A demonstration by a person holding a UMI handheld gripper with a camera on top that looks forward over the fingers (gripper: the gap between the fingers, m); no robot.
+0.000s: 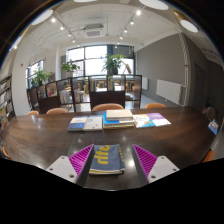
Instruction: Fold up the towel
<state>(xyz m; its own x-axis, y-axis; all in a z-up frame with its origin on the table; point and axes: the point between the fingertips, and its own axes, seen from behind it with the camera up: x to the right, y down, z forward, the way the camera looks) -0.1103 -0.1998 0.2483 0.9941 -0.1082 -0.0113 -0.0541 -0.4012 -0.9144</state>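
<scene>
A folded grey-blue towel (pixel 106 160) with yellow lettering lies flat on the dark wooden table (pixel 50 140), between my two fingers. My gripper (pixel 113 151) is open, with its purple pads standing at either side of the towel. The left pad is close to the towel's edge. A gap shows between the towel and the right pad. The near end of the towel is hidden below the fingers.
Several books and magazines (pixel 118 119) lie in a row on the far side of the table. Chairs (pixel 107 106) stand behind it, then low shelves with plants (pixel 113 63) and windows. A blue thing (pixel 213 127) sits at the table's right end.
</scene>
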